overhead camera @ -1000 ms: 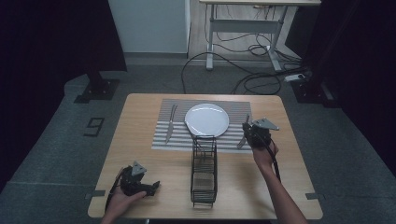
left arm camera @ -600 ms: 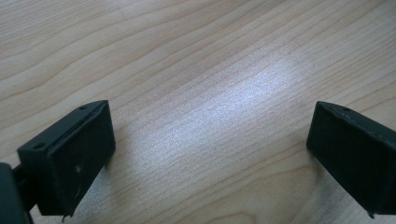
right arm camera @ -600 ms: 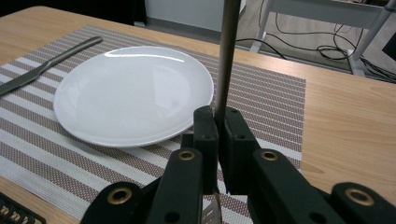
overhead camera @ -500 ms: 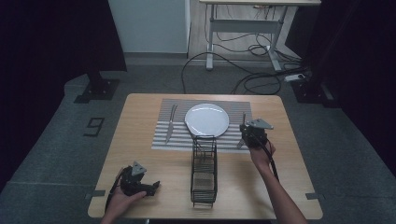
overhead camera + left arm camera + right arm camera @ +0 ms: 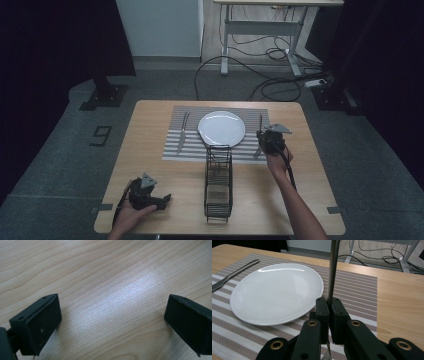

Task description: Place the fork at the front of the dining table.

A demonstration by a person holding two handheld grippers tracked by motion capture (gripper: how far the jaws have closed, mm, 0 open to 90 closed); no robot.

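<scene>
A white plate [image 5: 221, 128] [image 5: 277, 290] sits in the middle of a striped placemat [image 5: 172, 151] [image 5: 359, 287]. A knife [image 5: 182, 132] [image 5: 234, 271] lies left of the plate. On the right side of the mat, my right gripper [image 5: 263, 139] [image 5: 328, 305] is shut on the thin metal handle of a fork [image 5: 260, 122] [image 5: 333, 267]; the handle points toward the far edge and its tines show below the jaws. My left gripper [image 5: 164, 200] [image 5: 112, 322] rests at the table's front left, open, with bare wood between its jaws.
A tall black wire rack [image 5: 218, 185] stands on the wooden table [image 5: 310, 175] in front of the plate, between the two hands. Beyond the table are cables on the floor and a desk frame [image 5: 260, 30].
The right gripper has shifted slightly left with the fork held in it. The left hand and gripper have stayed put.
</scene>
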